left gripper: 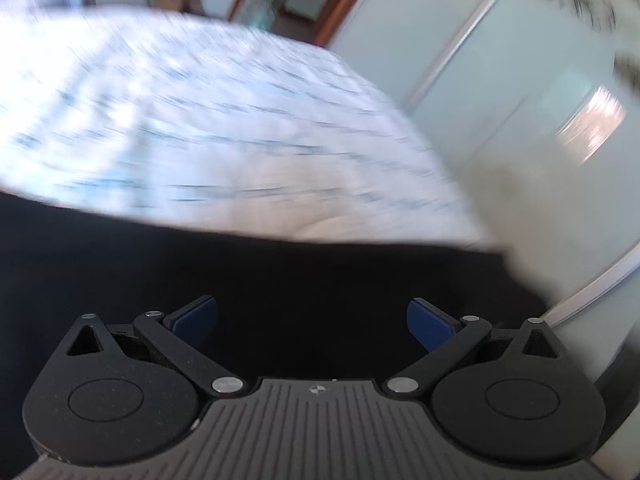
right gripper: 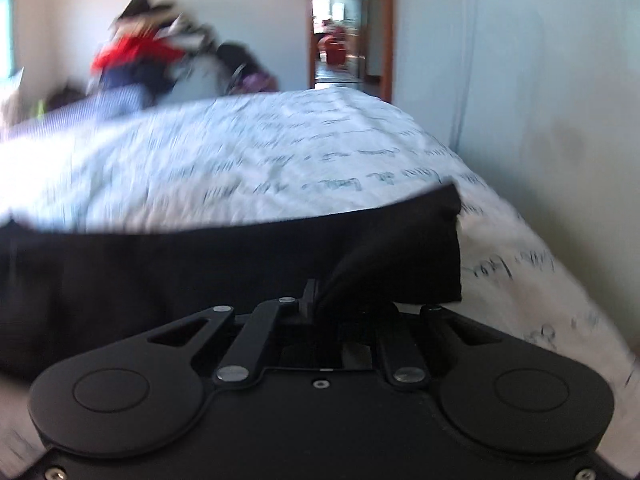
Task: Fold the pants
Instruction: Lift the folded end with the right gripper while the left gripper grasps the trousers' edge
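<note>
The black pants lie across the near part of a bed, and one corner is lifted off the sheet. My right gripper is shut on a pinched ridge of this black cloth, which rises from between its jaws. In the left wrist view the pants fill the dark band in front of my left gripper. That gripper is open, its blue pads wide apart over the cloth with nothing pressed between them.
The bed carries a white sheet printed with dark script. A heap of clothes lies at its far left. Behind it is a doorway. Pale sliding doors stand close along the bed's right side.
</note>
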A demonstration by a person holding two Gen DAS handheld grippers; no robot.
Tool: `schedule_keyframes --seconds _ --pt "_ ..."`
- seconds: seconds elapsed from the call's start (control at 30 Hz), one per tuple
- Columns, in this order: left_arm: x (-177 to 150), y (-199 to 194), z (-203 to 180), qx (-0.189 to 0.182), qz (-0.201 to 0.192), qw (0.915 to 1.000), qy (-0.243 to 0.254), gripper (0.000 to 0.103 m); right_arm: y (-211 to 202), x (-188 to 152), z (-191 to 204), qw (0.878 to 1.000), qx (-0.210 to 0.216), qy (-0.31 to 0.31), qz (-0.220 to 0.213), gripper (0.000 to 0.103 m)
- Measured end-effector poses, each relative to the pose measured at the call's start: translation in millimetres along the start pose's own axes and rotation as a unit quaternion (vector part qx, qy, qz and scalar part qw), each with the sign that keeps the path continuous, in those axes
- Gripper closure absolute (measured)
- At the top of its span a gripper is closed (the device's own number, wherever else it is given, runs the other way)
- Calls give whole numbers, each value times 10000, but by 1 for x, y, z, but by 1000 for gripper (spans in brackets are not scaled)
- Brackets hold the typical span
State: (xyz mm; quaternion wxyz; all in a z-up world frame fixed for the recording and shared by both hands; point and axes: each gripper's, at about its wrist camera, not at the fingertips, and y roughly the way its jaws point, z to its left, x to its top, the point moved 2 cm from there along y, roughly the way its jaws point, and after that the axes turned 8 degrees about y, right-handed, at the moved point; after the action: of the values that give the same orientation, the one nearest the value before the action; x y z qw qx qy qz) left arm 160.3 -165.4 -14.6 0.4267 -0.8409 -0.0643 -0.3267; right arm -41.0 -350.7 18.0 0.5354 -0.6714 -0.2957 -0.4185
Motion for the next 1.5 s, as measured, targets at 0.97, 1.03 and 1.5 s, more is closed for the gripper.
schedule_keyframes --seconds 0.97,1.03,1.5 --pt "36 104 -177 -199 1400 9427 3021 4 -4 -29 54 9592 -663 -2651 -720 94" --pt "32 111 -191 -86 1494 9273 3430 6 -5 -32 55 9581 -667 -2687 -730 94" --pt "19 138 -174 1127 1641 9017 3839 74 -9 -34 53 9579 -551 -2703 -796 95"
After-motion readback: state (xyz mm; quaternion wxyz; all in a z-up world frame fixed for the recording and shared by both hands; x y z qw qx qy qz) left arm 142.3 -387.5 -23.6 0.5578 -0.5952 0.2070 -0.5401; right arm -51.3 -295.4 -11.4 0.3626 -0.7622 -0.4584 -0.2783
